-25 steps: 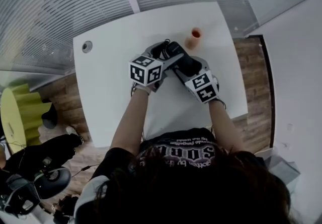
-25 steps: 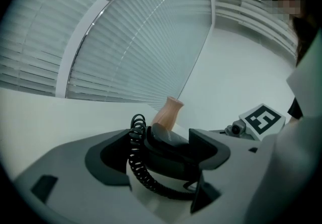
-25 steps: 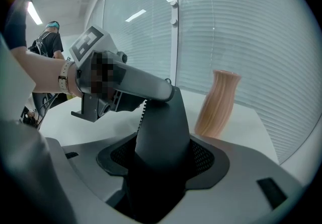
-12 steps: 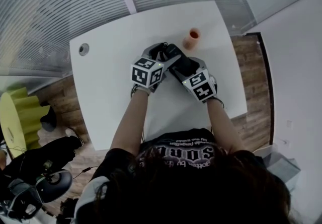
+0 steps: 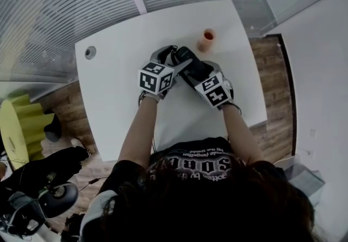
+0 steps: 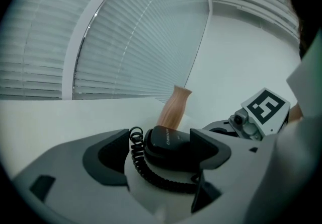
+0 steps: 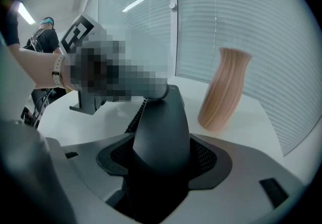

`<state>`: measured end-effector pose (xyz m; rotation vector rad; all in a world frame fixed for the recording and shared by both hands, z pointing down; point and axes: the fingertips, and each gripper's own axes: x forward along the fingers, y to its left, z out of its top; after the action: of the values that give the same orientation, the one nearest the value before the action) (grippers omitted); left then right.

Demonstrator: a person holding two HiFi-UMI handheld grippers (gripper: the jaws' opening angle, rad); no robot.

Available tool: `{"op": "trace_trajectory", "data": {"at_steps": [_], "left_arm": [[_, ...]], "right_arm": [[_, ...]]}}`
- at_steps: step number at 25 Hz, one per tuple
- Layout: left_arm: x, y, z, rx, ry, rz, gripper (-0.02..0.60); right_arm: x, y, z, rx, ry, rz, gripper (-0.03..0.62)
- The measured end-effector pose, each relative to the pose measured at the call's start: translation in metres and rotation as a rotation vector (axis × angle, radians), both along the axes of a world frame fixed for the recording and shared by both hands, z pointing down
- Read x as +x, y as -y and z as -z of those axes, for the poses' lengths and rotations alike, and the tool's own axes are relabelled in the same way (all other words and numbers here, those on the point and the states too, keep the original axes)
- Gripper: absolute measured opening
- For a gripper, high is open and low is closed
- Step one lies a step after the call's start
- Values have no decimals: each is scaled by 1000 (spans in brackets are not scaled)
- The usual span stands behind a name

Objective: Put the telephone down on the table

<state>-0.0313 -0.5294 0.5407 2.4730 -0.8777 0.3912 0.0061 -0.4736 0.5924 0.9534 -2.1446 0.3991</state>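
Left tongs (image 6: 162,151), right tongs (image 7: 161,156) around telephone (image 7: 162,117)

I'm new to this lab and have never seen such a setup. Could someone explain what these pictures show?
There is no robot here. A person holds a two-jaw gripper in each hand, and the cubes with square markers are part of those grippers. One picture looks down from a camera on the person's head. The other two come from cameras riding on the grippers.

On the white table stands a ribbed brownish vase. Both grippers hold a black telephone handset. The right gripper clamps its body, and the left gripper holds one end beside the coiled cord. I cannot tell whether the handset touches the table.
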Motion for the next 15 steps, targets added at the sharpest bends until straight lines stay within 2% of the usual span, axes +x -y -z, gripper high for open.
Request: {"op": "trace_trajectory", "data": {"at_steps": [5, 15], "left_arm": [[-9, -3, 4, 13, 22, 2, 385], [-32, -12, 26, 61, 21, 58, 383]], "right_arm": [[2, 0, -1, -5, 3, 2, 291], [1, 6, 21, 34, 72, -13, 291]]}}
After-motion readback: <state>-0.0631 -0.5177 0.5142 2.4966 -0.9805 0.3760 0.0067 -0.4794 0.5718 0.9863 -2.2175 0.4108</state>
